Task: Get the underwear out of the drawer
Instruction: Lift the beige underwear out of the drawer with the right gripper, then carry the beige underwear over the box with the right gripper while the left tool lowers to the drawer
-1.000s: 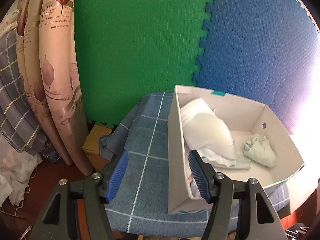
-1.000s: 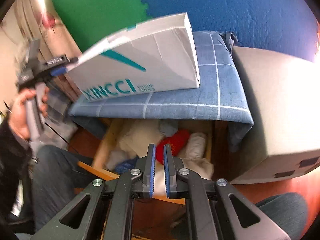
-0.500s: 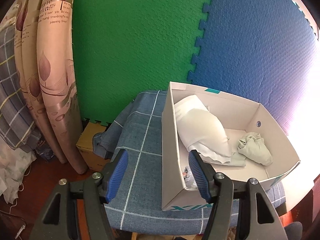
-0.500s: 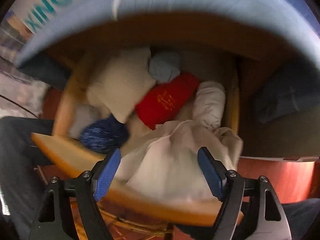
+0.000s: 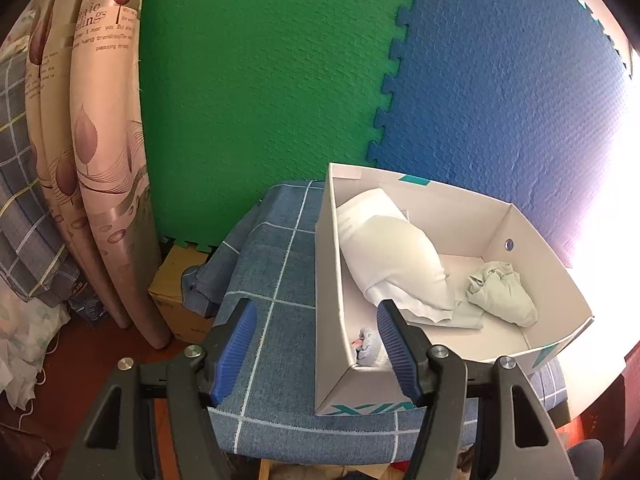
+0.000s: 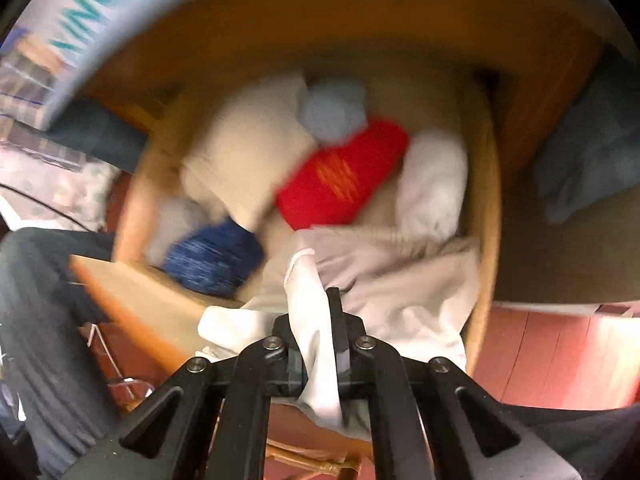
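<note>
Two views split the scene between us. Through the right wrist camera we look steeply down into a wooden drawer (image 6: 486, 184) packed with rolled cloth: a red bundle (image 6: 340, 176), a beige one (image 6: 248, 160), a pale blue ball (image 6: 332, 110), a white roll (image 6: 434, 184) and a dark blue roll (image 6: 212, 256). Our right gripper (image 6: 316, 320) has just been closing, and its jaws are clenched on a fold of the white underwear (image 6: 312, 300), which lies bunched at the near end of the drawer and spills over the front edge. This view is blurred, so finer detail escapes us. A person's dark trouser leg (image 6: 40, 320) shows at the left.

None of that appears in the left wrist view. There our left gripper (image 5: 312, 348) hangs with its jaws released and wide, one finger (image 5: 394, 344) inside the near corner of a white cardboard box (image 5: 328, 320), the other outside it, neither pressing the wall. The box holds a white garment (image 5: 396, 256), a crumpled pale green cloth (image 5: 500, 296) and a small grey piece (image 5: 368, 344). It stands on a bench draped in blue checked fabric (image 5: 280, 264). Behind are green foam tiles (image 5: 260, 80) and blue foam tiles (image 5: 500, 100) on the wall, with leaf-print curtains (image 5: 104, 160) at the left and a reddish floor (image 5: 100, 340) below.
</note>
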`<state>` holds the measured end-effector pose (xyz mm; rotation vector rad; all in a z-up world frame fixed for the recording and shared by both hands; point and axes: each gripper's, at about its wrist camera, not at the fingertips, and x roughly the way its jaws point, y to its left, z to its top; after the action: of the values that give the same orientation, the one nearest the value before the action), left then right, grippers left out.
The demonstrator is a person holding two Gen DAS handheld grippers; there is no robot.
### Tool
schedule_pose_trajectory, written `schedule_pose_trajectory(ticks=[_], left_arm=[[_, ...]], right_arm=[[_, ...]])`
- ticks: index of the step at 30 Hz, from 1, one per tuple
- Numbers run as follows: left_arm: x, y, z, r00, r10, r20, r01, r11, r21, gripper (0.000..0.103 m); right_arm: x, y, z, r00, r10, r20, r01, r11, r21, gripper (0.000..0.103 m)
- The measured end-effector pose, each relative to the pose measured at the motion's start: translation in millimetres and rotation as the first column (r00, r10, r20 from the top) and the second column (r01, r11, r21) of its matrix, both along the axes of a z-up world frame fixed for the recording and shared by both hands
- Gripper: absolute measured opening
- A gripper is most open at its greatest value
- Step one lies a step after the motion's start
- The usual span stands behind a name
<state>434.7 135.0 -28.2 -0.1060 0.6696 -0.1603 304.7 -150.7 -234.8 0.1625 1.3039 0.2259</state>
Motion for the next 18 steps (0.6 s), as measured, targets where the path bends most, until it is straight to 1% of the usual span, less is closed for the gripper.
schedule_pose_trajectory(ticks=[2, 4, 8, 9, 13, 15, 16, 18], left_arm=[[1, 2, 0, 1.000, 0.006, -0.004, -0.006, 1.000, -0.004, 0.064], [2, 2, 0, 1.000, 0.007, -0.007, -0.007, 1.000, -0.007, 0.064], [3, -2, 0, 1.000, 0.003, -0.003, -0.003, 1.000, 0.006, 0.064], [4, -3, -1, 1.000, 0.003, -0.006, -0.003, 1.000, 0.010, 0.064], [3, -3, -2, 1.000, 0.008, -0.003, -0.008, 1.000, -0.010, 0.064], [2, -4, -2, 1.000, 0.004, 0.000, -0.004, 1.000, -0.009, 0.064], [1, -5, -2, 1.000, 0.002, 0.005, -0.002, 1.000, -0.006, 0.064], [-3, -5, -1, 1.000, -0.001, 0.022, 0.001, 1.000, 0.000, 0.064]], right_arm=[[-9, -3, 32, 0.997, -0.008, 0.075, 0.006, 1.000, 0.025, 0.006], [-12, -7, 63, 0.992, -0.012, 0.126, 0.005, 0.999, 0.054, 0.006], [-19, -15, 140, 0.966, -0.018, 0.259, -0.007, 0.995, 0.096, 0.006], [-20, -17, 155, 0.959, -0.019, 0.282, -0.012, 0.994, 0.107, 0.006], [-22, -20, 238, 0.908, -0.003, 0.419, -0.041, 0.995, 0.096, 0.006], [-22, -21, 271, 0.882, 0.014, 0.470, -0.058, 0.995, 0.080, 0.006], [-22, -19, 293, 0.863, 0.028, 0.505, -0.066, 0.996, 0.058, 0.006], [-21, -20, 325, 0.831, 0.041, 0.554, -0.074, 0.997, 0.037, 0.006]])
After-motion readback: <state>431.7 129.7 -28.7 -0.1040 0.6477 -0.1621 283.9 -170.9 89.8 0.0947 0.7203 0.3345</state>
